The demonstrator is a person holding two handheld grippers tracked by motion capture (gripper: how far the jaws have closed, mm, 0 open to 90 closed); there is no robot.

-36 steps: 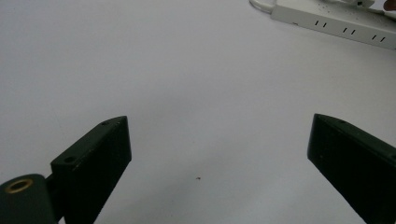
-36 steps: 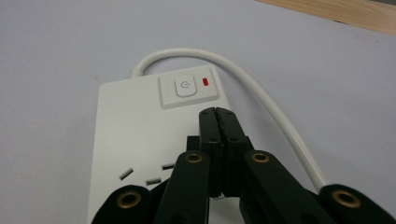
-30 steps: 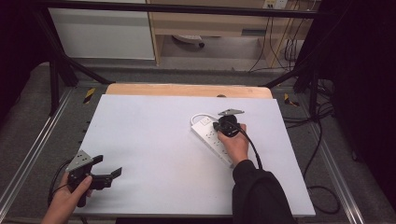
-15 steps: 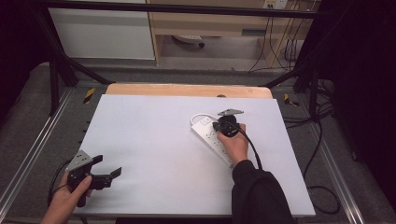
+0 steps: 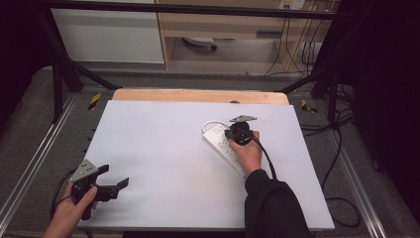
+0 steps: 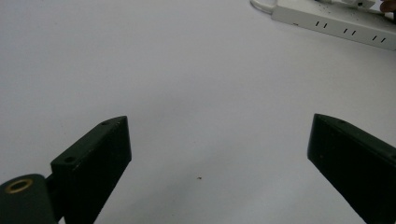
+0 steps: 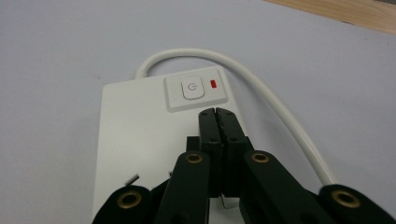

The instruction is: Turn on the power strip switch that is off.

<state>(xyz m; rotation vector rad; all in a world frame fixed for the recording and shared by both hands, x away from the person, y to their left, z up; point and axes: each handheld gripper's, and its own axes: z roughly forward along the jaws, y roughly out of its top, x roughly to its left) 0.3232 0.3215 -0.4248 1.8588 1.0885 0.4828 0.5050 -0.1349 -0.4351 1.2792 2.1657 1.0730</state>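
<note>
Right gripper view: the right gripper [image 7: 215, 111] has its jaws pressed flat together, nothing between them, tips just short of the power button [image 7: 194, 88] on the white power strip [image 7: 135, 140] and poised over its top face; whether the tips touch the plastic cannot be told. Beside the button a small red indicator light [image 7: 214, 84] is lit. A white cable [image 7: 261, 93] leaves the strip's end beyond the button, loops round and runs back past the jaws on the side of the light. The strip lies flat on the white tabletop [image 7: 56, 56], with a strip of bare wooden edge [image 7: 355, 11] beyond it. High view: the same gripper [image 5: 231, 133] sits over the button end of the strip [image 5: 224, 147], held in the person's right hand [image 5: 246, 152] with a dark sleeve [image 5: 270, 206] behind it; the strip runs diagonally under that hand, right of the tabletop's middle. Left gripper view: the left gripper [image 6: 219, 144] has its jaws spread wide with nothing between them, just bare tabletop [image 6: 187, 70], and the strip [image 6: 334, 22] sits far off with its socket slots visible. High view again: the left gripper [image 5: 115, 178] is well apart from the strip, near the tabletop's near left corner, held in the left hand [image 5: 74, 208], jaws pointing toward the strip's side of the table.
</note>
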